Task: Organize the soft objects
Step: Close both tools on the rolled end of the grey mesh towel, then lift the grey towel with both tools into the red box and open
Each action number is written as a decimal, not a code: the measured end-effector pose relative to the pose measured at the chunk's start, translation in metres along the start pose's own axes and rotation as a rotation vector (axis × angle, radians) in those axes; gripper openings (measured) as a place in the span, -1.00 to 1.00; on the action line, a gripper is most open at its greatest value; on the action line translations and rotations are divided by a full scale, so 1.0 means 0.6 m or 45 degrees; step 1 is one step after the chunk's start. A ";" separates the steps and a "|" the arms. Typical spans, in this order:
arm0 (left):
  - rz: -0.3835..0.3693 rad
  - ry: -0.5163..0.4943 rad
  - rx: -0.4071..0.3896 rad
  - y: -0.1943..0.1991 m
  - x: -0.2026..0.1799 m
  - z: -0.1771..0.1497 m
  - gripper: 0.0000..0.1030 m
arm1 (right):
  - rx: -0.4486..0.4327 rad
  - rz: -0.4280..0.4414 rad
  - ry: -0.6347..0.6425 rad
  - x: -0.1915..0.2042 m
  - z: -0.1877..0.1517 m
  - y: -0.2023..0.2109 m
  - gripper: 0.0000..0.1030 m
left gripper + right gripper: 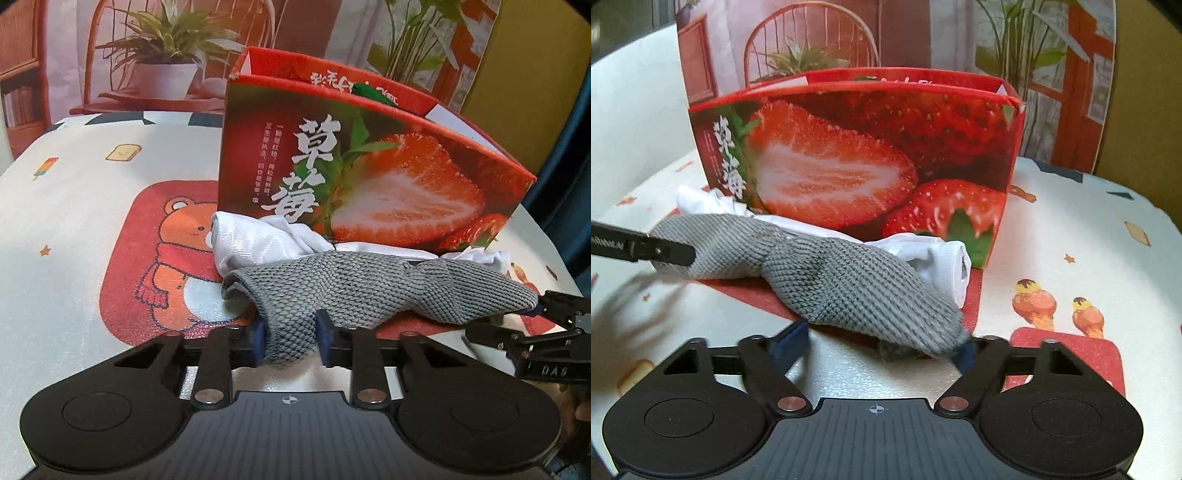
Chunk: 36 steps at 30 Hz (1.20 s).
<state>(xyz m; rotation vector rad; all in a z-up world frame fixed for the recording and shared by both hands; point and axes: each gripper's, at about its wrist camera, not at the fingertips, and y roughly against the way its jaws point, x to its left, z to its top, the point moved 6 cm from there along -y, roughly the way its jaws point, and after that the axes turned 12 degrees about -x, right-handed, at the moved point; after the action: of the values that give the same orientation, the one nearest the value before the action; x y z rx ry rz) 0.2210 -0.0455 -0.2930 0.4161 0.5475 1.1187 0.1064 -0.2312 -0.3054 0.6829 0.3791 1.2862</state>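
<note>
Left gripper [289, 341]: blue pads clenched on one end of a grey knit sock [369, 291], fabric bunched between them and hanging a little below. Right gripper [877, 345]: jaws stand well apart; the sock's other end [849, 288] droops across the right-hand pad, left pad clear of the fabric, so no grasp can be read there, only contact on one side. In the left wrist view the right gripper's black frame [532, 332] shows at the sock's far end; in the right wrist view a black finger of the left gripper [642, 249] lies against the sock's opposite end. Sock stretches across the front of a red strawberry box [369, 177], open at the top, upright. White socks [258, 240] lie crumpled between the grey sock and the box base, touching both. All rests on a table [74, 221] covered in a cartoon-print cloth, bear patch under the pile. Backdrop behind shows printed plants and chair.
</note>
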 end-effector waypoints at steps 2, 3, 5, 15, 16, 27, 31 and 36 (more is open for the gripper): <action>0.000 0.007 -0.016 0.006 0.001 0.002 -0.56 | 0.000 0.020 -0.048 -0.007 0.003 0.007 0.03; -0.001 0.009 -0.023 0.008 0.001 0.004 -0.57 | -0.003 0.025 -0.062 -0.010 0.006 0.011 -0.09; -0.004 0.011 -0.038 0.013 0.000 0.006 -0.59 | -0.021 0.024 -0.074 -0.016 0.012 0.019 -0.21; -0.022 -0.001 -0.112 0.041 -0.008 0.024 -0.63 | -0.094 0.052 -0.081 -0.012 0.045 0.050 -0.51; -0.024 -0.002 -0.123 0.045 -0.010 0.027 -0.64 | -0.106 0.058 -0.080 -0.011 0.050 0.055 -0.52; -0.038 0.000 -0.335 0.120 -0.019 0.090 -0.64 | -0.286 0.093 -0.066 -0.002 0.125 0.112 -0.60; -0.047 -0.013 -0.402 0.136 -0.029 0.119 -0.64 | -0.354 0.099 -0.055 -0.004 0.163 0.126 -0.60; -0.058 -0.033 -0.470 0.140 -0.042 0.167 -0.64 | -0.416 0.105 -0.039 -0.010 0.217 0.129 -0.60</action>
<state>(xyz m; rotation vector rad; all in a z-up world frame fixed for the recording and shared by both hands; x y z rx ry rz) 0.2121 -0.0407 -0.1599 0.0970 0.3154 1.1405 0.1270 -0.2603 -0.1581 0.4440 0.1108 1.3754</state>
